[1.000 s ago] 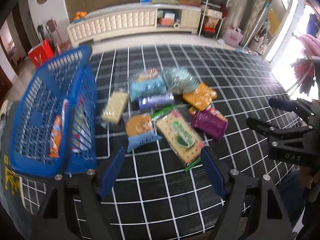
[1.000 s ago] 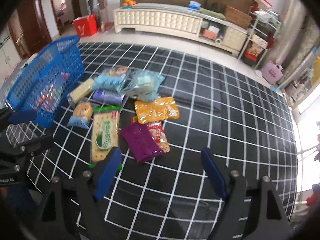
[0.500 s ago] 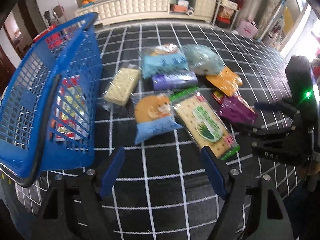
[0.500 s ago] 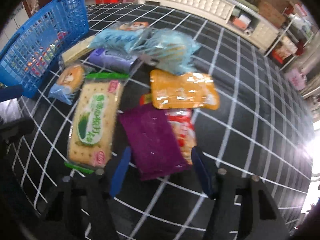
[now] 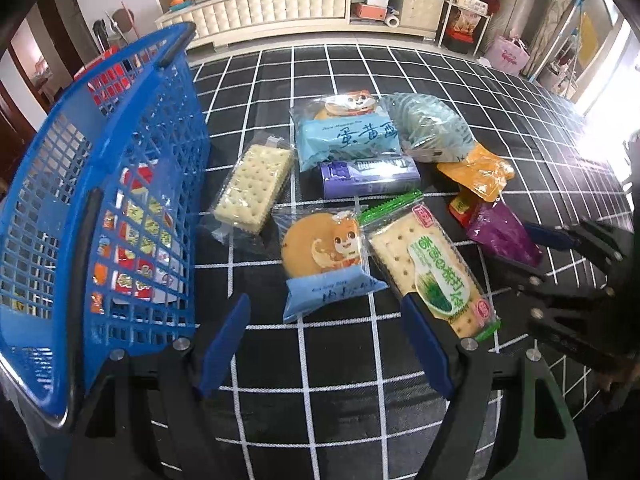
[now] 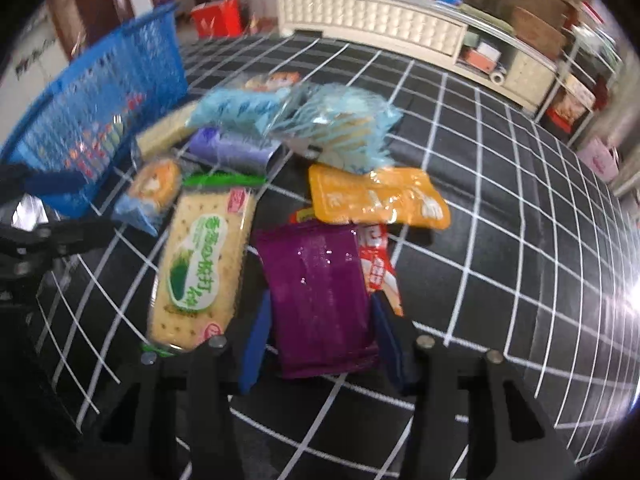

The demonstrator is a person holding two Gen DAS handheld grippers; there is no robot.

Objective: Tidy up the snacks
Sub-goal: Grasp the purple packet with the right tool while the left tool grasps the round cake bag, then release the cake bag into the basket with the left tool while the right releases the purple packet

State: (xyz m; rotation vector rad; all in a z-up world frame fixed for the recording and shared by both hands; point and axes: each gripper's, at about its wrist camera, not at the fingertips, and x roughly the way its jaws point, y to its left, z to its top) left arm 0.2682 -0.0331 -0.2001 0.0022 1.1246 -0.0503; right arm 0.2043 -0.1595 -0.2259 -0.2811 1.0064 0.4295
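Several snack packs lie on a black grid cloth (image 5: 320,380). My right gripper (image 6: 320,328) is shut on the purple packet (image 6: 316,292), one blue finger against each long edge; the packet rests on the cloth. A red packet (image 6: 378,264) sticks out from under it, with an orange pouch (image 6: 376,196) just beyond. My left gripper (image 5: 324,316) stands open and empty. Just past it lie the round-cake pack (image 5: 324,256) and the green cracker pack (image 5: 432,276). The blue basket (image 5: 120,160) at the left holds some packets. The left wrist view shows the right gripper (image 5: 552,240) beside the purple packet (image 5: 500,232).
Farther back lie plain crackers (image 5: 252,188), a light blue pack (image 5: 348,136), a lilac bar (image 5: 368,178) and a clear bluish bag (image 5: 428,128). A cream cabinet (image 5: 300,4) and a shelf rack (image 5: 468,12) stand beyond the cloth.
My right gripper has dropped down onto the purple packet and its fingers have narrowed onto it. The left gripper has moved lower and closer to the snacks, still open.
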